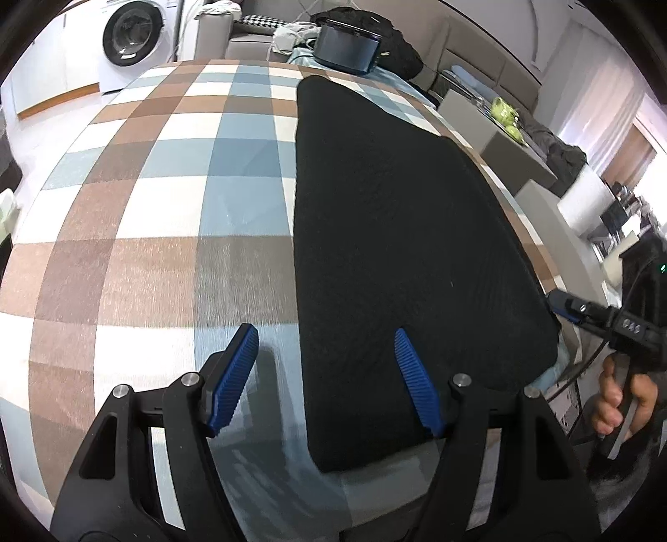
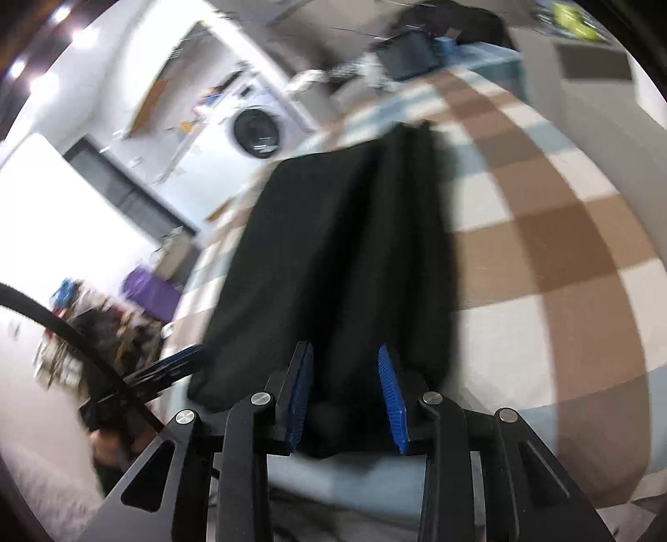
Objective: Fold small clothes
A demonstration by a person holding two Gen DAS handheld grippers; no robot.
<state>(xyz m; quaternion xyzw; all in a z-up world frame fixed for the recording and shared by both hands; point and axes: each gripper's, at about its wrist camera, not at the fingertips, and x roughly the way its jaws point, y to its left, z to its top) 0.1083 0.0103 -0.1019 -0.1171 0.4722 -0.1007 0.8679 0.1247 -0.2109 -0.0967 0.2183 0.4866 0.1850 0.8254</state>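
Left wrist view: the left gripper (image 1: 325, 342) hangs wide apart over the near edge of the black garment (image 1: 400, 233), lying flat on the checkered cloth (image 1: 158, 200). The right gripper (image 2: 346, 367) stands partly apart, gripping nothing, with the garment's blurred near edge between its fingers.

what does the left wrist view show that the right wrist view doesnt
Only the left wrist view: the right hand holding its gripper handle beyond the table edge, and the left gripper open over the black garment's near edge. Only the right wrist view: the right gripper open at the garment's end, a purple item off the table. Both: the black garment lying flat on the checked cloth, the washing machine, the dark box.
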